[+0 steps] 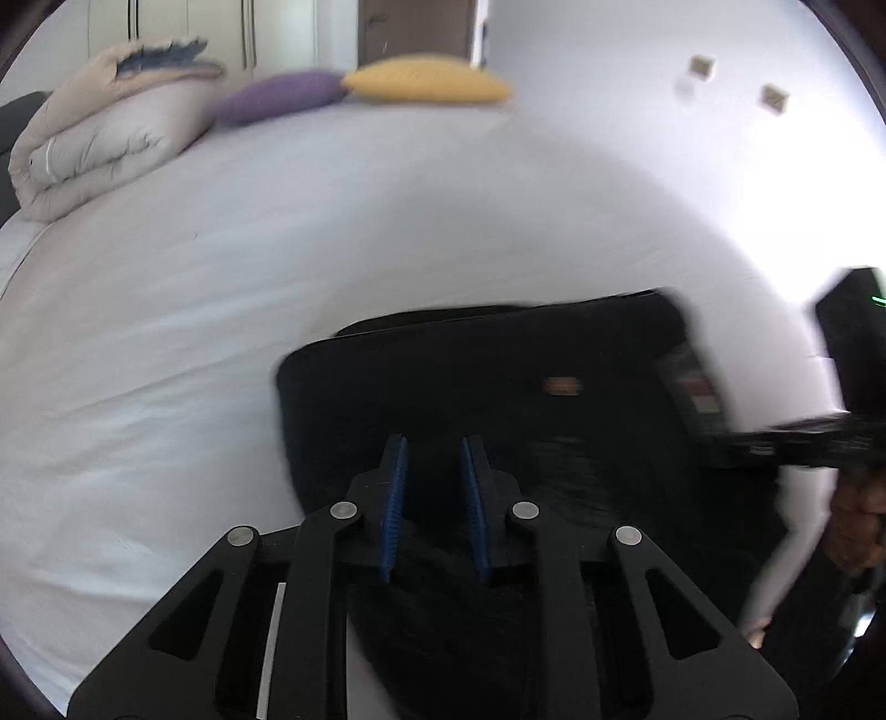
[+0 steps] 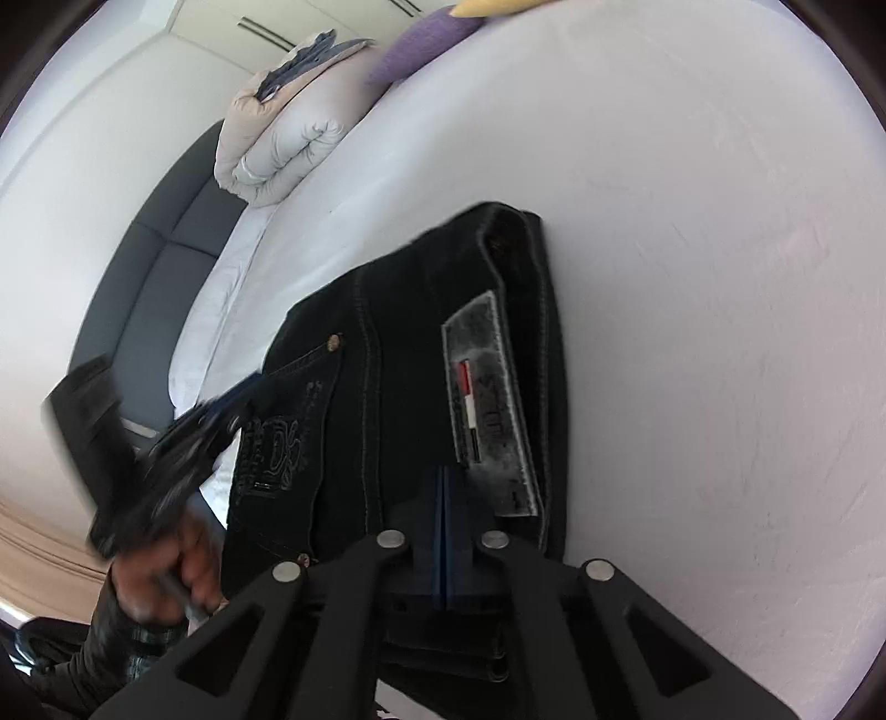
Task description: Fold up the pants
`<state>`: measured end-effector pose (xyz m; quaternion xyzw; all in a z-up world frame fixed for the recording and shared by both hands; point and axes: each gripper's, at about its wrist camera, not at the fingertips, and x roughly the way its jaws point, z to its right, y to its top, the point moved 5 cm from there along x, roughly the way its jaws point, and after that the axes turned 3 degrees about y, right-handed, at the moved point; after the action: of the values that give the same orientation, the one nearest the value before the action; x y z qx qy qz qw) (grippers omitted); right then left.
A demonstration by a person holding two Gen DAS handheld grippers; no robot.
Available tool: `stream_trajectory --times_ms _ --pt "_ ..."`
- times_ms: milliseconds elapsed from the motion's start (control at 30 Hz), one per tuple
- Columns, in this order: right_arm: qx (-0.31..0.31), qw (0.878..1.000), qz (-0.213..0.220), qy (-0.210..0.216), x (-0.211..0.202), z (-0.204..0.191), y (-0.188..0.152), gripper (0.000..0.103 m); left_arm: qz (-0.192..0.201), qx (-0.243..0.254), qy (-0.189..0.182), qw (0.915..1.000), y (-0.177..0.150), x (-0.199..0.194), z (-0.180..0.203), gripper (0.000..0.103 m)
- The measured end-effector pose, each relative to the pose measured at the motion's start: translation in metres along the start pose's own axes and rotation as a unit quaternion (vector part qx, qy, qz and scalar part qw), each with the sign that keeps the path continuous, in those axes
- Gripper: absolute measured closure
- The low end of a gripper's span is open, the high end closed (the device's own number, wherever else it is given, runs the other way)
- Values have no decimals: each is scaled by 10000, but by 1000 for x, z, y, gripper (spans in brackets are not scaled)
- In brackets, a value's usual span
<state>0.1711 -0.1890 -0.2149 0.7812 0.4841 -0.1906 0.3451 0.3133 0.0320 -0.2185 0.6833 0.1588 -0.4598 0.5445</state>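
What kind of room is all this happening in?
Most likely a bedroom: a wide bed with a white sheet, a rolled beige duvet beside purple and yellow cushions, and white wardrobe doors behind.

Folded black jeans [image 1: 498, 399] smeared by motion blur in left wrist view, near edge hidden behind gripper frame, left gripper [image 2: 243, 396] a blurred streak in right wrist view, yellow pillow [image 2: 493, 5] cut off at top, jeans' label [image 2: 487, 399] text too small to read
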Motion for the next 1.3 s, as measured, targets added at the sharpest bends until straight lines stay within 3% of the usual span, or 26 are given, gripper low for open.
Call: stream_trajectory --times_ms 167,267,400,667,900,1000,1100,1167,1200,1233,1300 --pt "-129 9997 96 -183 4 0 -4 103 56 89 172 9998 -2 9 -5 88" --pt "71 9999 155 -24 6 6 -4 103 162 216 279 9992 -23 1 2 88" --pt "-100 9996 266 -88 4 7 -10 103 344 400 442 9976 -54 -13 16 88" --pt "-63 9991 394 -126 -13 -3 -24 103 381 95 162 9991 -96 -42 39 88" --pt "-134 9987 426 256 -24 -4 -61 103 321 -105 15 9994 -115 -51 41 88" --pt "-4 9963 628 580 -25 5 -65 103 329 -96 16 9994 -116 -51 41 88" --pt "-90 9964 611 582 -31 1 -65 103 307 -243 -90 9992 -115 -53 38 88" --pt "-168 9958 631 639 -41 -6 -65 98 301 -512 -307 9978 -111 -59 32 88" --pt "-241 9948 727 675 -51 -9 -63 85 303 -700 -484 9959 -110 -64 27 88" --pt "-300 9939 868 608 -60 -12 -61 63 363 -952 -689 9924 -109 -73 20 87" --pt "-288 9914 1135 583 -78 -10 -55 43 543 -1291 -849 9865 -107 -89 6 79"
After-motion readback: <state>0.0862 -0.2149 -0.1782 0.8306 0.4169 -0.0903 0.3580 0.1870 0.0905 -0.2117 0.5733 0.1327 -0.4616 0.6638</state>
